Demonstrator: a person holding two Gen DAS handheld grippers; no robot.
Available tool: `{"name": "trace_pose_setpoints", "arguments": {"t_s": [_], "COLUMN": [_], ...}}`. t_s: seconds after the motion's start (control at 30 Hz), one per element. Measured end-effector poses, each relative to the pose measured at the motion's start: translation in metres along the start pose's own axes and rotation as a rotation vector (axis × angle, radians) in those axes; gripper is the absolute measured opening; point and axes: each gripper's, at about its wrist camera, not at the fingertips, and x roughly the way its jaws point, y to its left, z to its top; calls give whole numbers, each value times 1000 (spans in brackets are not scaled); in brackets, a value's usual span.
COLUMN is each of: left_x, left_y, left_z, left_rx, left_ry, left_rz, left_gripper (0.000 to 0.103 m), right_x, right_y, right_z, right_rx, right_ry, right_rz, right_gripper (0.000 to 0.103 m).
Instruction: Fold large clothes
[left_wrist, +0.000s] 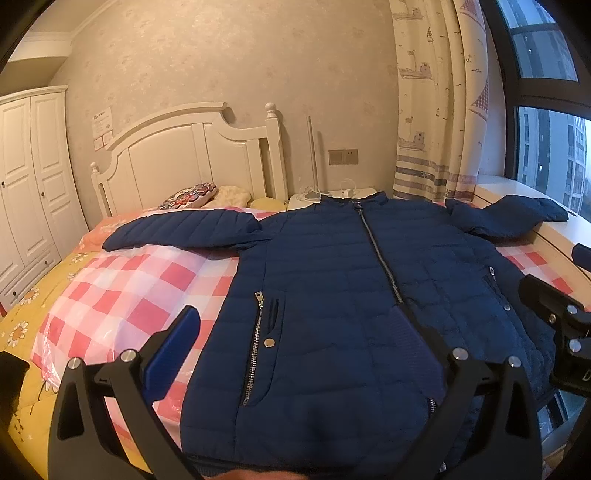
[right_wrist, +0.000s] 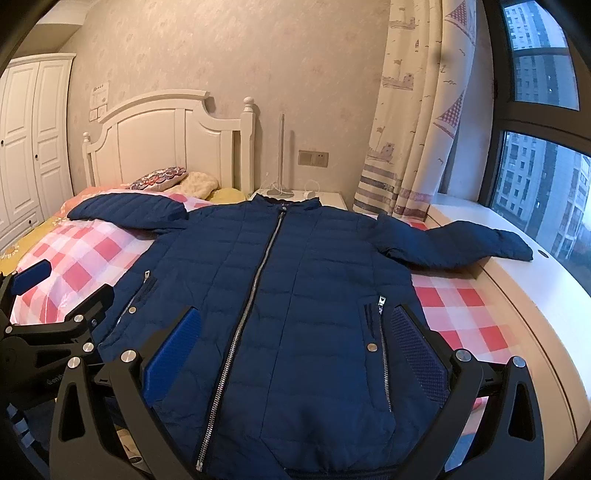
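Observation:
A navy quilted jacket (left_wrist: 332, 280) (right_wrist: 280, 280) lies flat and face up on the bed, zipped, collar towards the headboard, both sleeves spread out. Its left sleeve (left_wrist: 181, 230) rests on the checked cloth; its right sleeve (right_wrist: 465, 243) reaches onto the white window ledge. My left gripper (left_wrist: 295, 343) hovers open above the jacket's lower left part, near the hem. My right gripper (right_wrist: 295, 343) is open above the lower right part, by the zip. Nothing sits between either pair of fingers. Each gripper shows at the edge of the other's view.
A pink checked cloth (left_wrist: 129, 291) covers the bed over a yellow flowered sheet (left_wrist: 22, 328). Pillows (left_wrist: 199, 195) lie by the white headboard (left_wrist: 192, 158). A nightstand (right_wrist: 295, 197) with cables, a curtain (right_wrist: 417, 110), window ledge (right_wrist: 535, 295) and wardrobe (left_wrist: 26, 184) surround the bed.

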Motion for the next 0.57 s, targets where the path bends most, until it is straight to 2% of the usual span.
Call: {"name": "trace_pose_setpoints", "arguments": {"t_s": [0.2,0.3,0.57], "left_x": [-5,-6,0], "left_y": [7,6,8], "left_z": [-3,-2,-1], "left_rx": [-68,-56,-64], "left_ry": [-58,-67,-14], "left_rz": [13,15,4], "left_gripper": [101,101,101], "right_x": [0,-1,0], "right_y": [-1,-1,1], "right_z": [0,0,-1], "right_rx": [-3,-2,-10], "right_ry": [-1,0,4], "right_rz": [1,1,4], "right_gripper": [99,99,99]}}
